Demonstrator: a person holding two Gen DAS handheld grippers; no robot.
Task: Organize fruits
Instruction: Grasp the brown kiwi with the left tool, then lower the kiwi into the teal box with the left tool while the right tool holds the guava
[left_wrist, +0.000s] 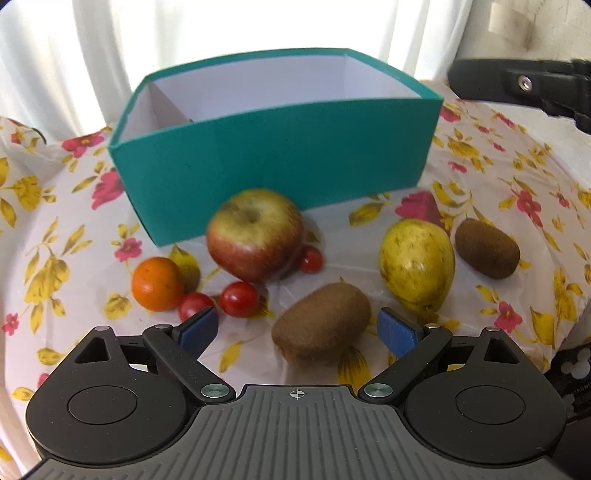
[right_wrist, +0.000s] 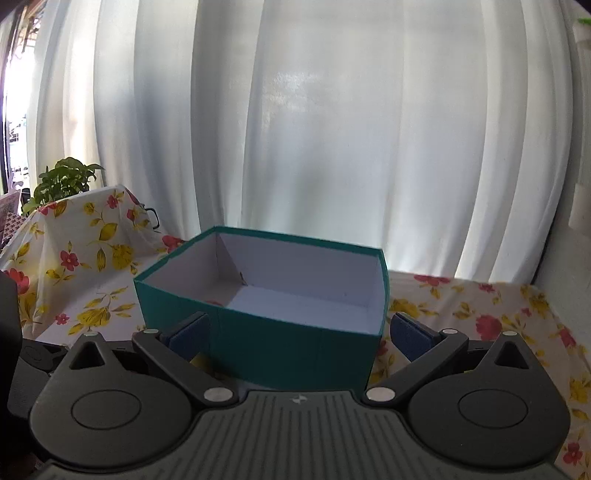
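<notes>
With the fruit lying loose on the cloth-covered desk (left_wrist: 332, 258) before the teal box (left_wrist: 280, 155), the left gripper (left_wrist: 297, 326) hangs with jaws open around the near kiwi (left_wrist: 321, 323), apparently to grasp it, while the right gripper (right_wrist: 299, 332) faces the box, jaws wide and empty

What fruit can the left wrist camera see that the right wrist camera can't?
Only the left wrist view shows fruit outside the box: an apple, an orange, three cherry tomatoes, a pear and two kiwis, plus the left gripper, jaws open. Only the right wrist view shows a potted plant, a small red thing inside the box, and the right gripper, jaws open. Both show the teal box, flowered cloth and white curtain.
</notes>
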